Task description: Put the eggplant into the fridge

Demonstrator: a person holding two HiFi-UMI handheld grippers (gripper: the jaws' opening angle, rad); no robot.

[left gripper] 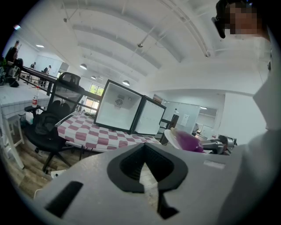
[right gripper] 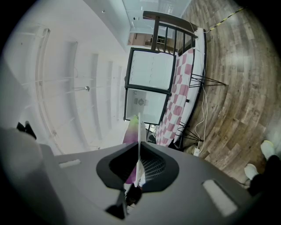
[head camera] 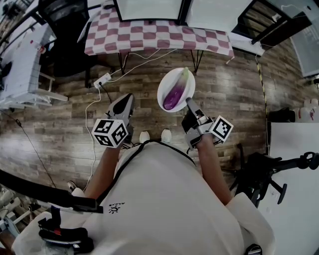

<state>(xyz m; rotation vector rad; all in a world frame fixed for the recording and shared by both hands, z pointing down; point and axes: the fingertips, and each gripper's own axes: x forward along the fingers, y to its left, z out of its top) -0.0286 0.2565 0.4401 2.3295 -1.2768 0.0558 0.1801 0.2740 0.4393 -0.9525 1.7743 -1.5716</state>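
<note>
Head view, eggplant (head camera: 174, 95): lies lengthwise on a white plate (head camera: 167, 82), deep glossy purple at the 6 o'clock end, paling to a green stem tip at 12 o'clock. Right gripper (head camera: 191, 105): pinches the plate's rim at about 5 o'clock and holds it out above the wooden floor. Left gripper (head camera: 122, 105): sits at 8 o'clock of the plate, carrying nothing. Fridge (head camera: 149, 9): stands on the checkered table (head camera: 149, 37) at 12 o'clock, well apart from the plate.

Left gripper view: shows the jaws pressed together with nothing between them. Catches plate and purple fruit at 3 o'clock, the fridge at 11 o'clock, its door seemingly swung open.

Right gripper view: shows the jaws clamped on the plate's thin edge, seen end-on, with purple and green running up its 11 o'clock side.

Handling, as a judgement: probably light and firm, with smooth skin likely to roll or slide on the glazed plate if tilted. Better carried level, by the rim as now; if lifted off, best taken at the thick purple middle, gently, not at the narrow stem. Plate itself stiff and breakable.
</note>
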